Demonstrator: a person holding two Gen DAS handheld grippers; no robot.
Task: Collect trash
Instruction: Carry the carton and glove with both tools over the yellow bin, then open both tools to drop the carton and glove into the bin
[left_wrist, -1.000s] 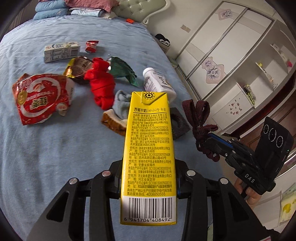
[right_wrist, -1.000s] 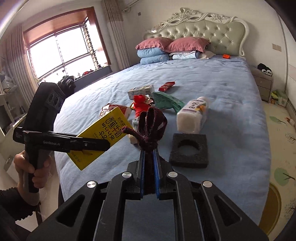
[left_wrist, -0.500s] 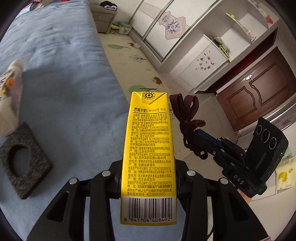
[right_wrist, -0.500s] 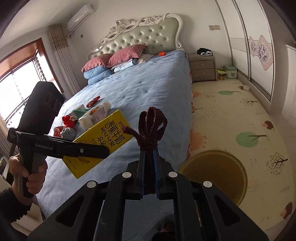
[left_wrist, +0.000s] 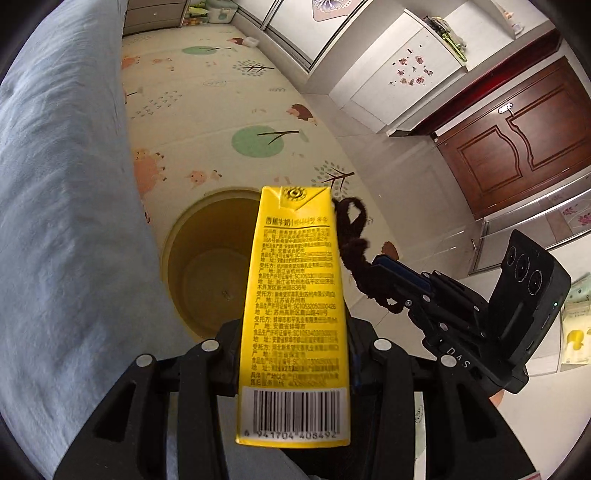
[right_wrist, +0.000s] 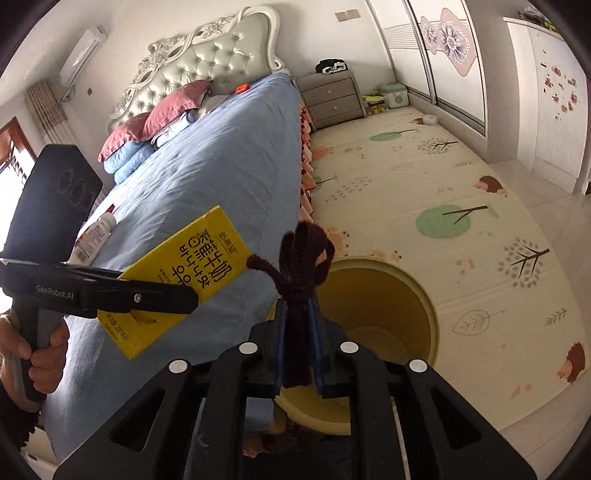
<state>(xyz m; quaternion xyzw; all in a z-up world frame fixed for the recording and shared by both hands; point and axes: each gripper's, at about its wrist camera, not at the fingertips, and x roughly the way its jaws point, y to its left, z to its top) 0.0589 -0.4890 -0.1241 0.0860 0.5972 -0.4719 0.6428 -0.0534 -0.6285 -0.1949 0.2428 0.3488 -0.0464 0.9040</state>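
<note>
A yellow bin (left_wrist: 207, 269) is seen on the play mat (left_wrist: 236, 92) just beside the bed (left_wrist: 55, 184). A carton (left_wrist: 293, 314) is clamped by the left gripper (left_wrist: 293, 354); a dark cord (right_wrist: 301, 273) is pinched by the right gripper (right_wrist: 297, 347), both above the bin.

Dark cord (right_wrist: 301, 266) clamped, yellow bin (right_wrist: 417, 295) below

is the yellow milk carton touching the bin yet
Apart. The right wrist view shows the yellow milk carton held in the left gripper, above and left of the yellow bin.
</note>
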